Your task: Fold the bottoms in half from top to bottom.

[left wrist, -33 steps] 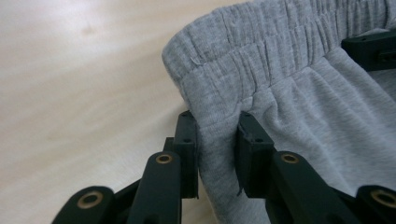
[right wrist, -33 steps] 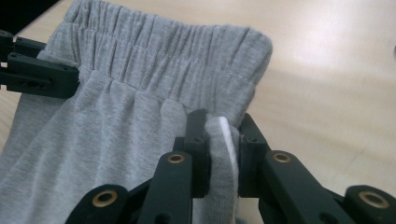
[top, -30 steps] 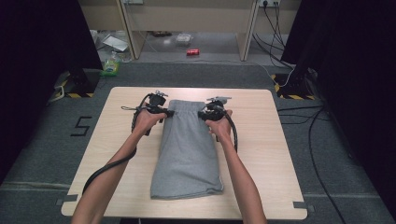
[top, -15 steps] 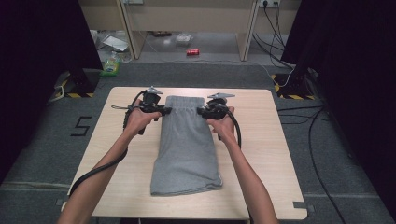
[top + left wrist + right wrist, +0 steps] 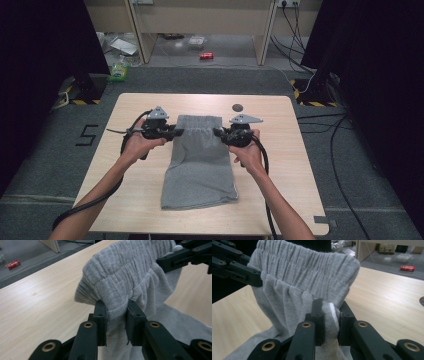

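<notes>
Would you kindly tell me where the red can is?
In the high view, the red can lies on the floor beyond the table's far edge, near centre.

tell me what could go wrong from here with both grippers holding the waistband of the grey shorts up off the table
1. The left gripper pinches only a small bunch of the grey shorts just below the waistband; the fabric could slip out if pulled hard.
2. The right gripper likewise holds a thin fold, so uneven pulling may free one corner and spoil the fold.
3. The lower hem lies on the table; dragging could wrinkle it.
</notes>
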The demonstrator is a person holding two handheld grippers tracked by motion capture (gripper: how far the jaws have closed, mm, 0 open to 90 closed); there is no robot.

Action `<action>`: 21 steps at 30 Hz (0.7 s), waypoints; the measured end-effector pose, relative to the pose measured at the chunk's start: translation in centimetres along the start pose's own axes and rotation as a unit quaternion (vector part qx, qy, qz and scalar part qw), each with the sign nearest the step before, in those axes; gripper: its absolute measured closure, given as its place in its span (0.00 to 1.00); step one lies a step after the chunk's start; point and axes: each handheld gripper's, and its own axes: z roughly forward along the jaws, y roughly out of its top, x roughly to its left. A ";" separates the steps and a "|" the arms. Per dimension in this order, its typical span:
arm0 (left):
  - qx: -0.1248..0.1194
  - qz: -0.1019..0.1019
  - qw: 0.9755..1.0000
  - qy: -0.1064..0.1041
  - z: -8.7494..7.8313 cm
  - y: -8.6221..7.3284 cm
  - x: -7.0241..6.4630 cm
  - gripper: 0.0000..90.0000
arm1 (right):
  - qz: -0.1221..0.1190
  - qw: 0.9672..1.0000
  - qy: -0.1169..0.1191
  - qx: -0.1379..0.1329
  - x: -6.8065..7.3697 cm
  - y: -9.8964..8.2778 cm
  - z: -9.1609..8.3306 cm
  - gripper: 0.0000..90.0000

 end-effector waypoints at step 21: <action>0.020 0.023 0.998 -0.051 -1.3 -8.3 -5.5 0.79 | -0.037 0.999 0.022 0.020 4.4 -7.5 -3.5 0.87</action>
